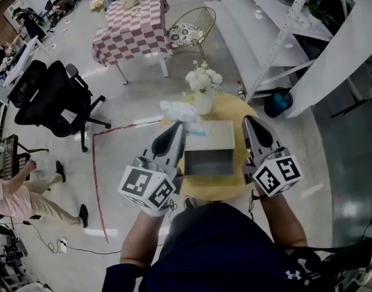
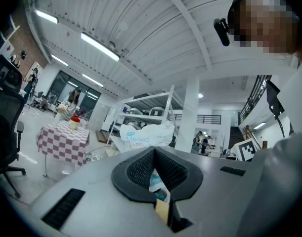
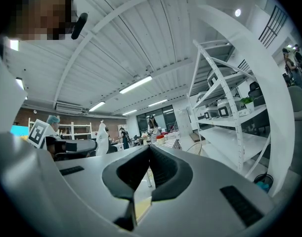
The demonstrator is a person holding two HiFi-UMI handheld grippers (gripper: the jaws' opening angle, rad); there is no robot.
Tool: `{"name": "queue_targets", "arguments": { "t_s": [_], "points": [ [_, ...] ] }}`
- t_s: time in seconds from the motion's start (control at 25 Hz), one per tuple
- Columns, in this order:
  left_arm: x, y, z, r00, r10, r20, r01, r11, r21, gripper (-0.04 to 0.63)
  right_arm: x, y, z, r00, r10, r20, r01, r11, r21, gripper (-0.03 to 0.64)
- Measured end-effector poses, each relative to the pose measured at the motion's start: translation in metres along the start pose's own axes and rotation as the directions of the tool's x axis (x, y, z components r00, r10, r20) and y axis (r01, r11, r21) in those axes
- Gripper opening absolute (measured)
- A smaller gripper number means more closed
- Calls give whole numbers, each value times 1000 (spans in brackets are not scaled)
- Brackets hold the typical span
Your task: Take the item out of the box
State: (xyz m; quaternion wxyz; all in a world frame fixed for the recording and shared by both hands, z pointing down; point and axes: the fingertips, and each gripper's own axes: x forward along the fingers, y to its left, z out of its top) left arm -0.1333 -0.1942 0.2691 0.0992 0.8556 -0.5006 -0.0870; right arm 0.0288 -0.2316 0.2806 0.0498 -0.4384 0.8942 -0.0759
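An open cardboard box with a grey inside stands on the round yellow table in the head view. My left gripper is at the box's left far corner, shut on a crumpled white plastic packet with blue print, held above the table. In the left gripper view the packet sticks out past the closed tips of the left gripper. My right gripper hovers by the box's right side, shut with nothing in it. The right gripper view shows the right gripper pointing into the room with its jaws meeting.
A vase of white flowers stands on the table just behind the box. Beyond are a chequered table, a wire chair, a black office chair and white shelving. A person sits on the floor at left.
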Motion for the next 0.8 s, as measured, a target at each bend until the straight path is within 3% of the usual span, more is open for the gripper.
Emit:
{"name": "queue_targets", "arguments": {
  "t_s": [0.8],
  "points": [
    [1, 6, -7, 1000, -6, -13, 6, 1000, -24, 15, 1, -4, -5, 1000, -20, -9, 20, 1000, 10, 12]
  ]
}}
